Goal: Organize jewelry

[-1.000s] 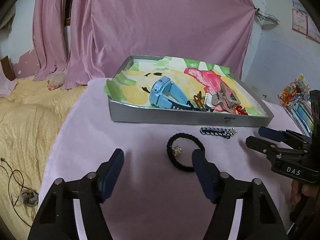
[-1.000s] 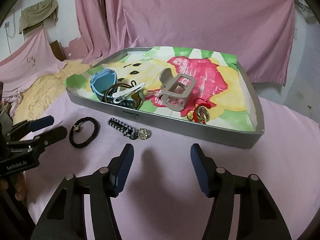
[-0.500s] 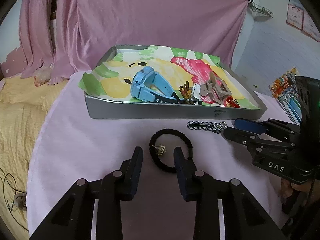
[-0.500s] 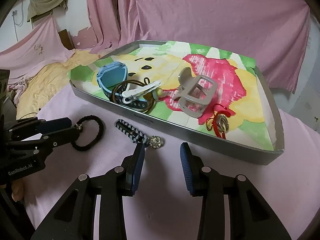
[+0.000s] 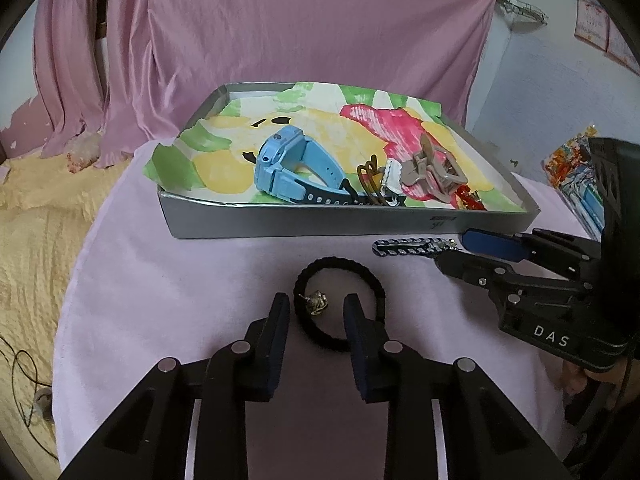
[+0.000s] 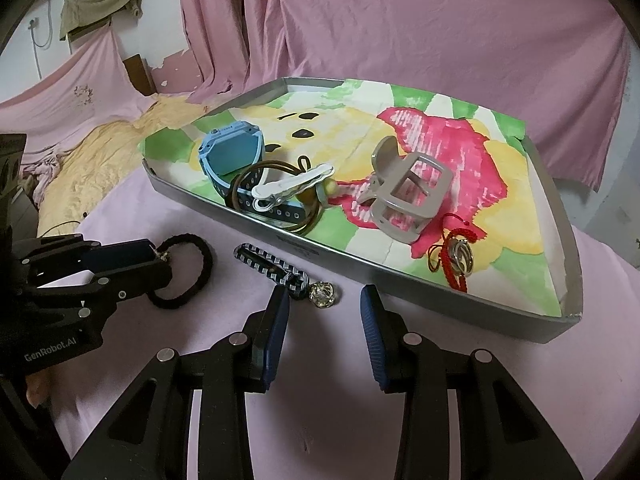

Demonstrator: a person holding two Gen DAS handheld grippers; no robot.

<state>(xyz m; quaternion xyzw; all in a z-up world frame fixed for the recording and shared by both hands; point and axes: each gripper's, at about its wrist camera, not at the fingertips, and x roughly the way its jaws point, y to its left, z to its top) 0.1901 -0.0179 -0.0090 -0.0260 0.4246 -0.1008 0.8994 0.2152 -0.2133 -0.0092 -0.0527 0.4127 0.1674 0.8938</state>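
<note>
A black hair tie (image 5: 340,265) with a small metal charm (image 5: 317,304) lies on the pink cloth. My left gripper (image 5: 316,314) is open but narrow. It straddles the charm side of the hair tie (image 6: 192,240), with one finger outside the ring and one over its inside. A striped braided bracelet (image 6: 268,264) ends in a clear bead (image 6: 323,295). My right gripper (image 6: 324,306) is open with that bead between its fingers. In the left wrist view the right gripper (image 5: 454,248) meets the bracelet (image 5: 404,247) just in front of the silver tray (image 5: 320,225).
The paper-lined tray (image 6: 360,270) holds a blue watch (image 6: 232,156), a white clip (image 6: 292,188), a grey claw clip (image 6: 408,196) and a red cord with rings (image 6: 456,252). A yellow blanket (image 5: 32,220) lies left, colourful packets (image 5: 576,168) right.
Both grippers have narrowed from wide open and moved forward and down. The left now straddles the hair tie's charm and the right straddles the bracelet's bead.
</note>
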